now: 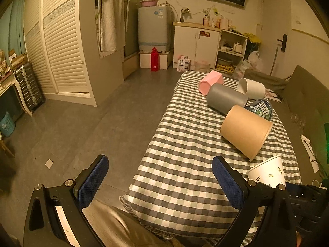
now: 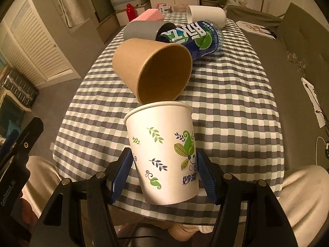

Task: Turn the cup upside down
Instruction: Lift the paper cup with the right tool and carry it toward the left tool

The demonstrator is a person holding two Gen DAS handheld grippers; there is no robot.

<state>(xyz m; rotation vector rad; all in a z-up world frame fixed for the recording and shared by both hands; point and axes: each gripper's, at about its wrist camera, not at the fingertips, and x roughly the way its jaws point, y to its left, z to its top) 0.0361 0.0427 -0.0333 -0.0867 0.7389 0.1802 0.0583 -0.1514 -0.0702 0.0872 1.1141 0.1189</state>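
A white paper cup with a leaf print [image 2: 164, 150] stands mouth up near the front edge of the checkered table [image 2: 236, 123]. My right gripper [image 2: 164, 164] is shut on the white paper cup, one blue pad on each side of its lower half. The cup also shows at the lower right of the left wrist view [image 1: 267, 173]. My left gripper [image 1: 160, 181] is open and empty, held over the table's front left corner, left of the cup.
Lying on their sides behind the cup: a brown paper cup [image 2: 152, 70], a blue bottle [image 2: 193, 37], a grey cup [image 2: 141, 29], a pink box [image 2: 149, 15] and a white cup [image 2: 205, 13]. A sofa [image 2: 298, 65] runs along the right. Open floor [image 1: 92, 123] lies to the left.
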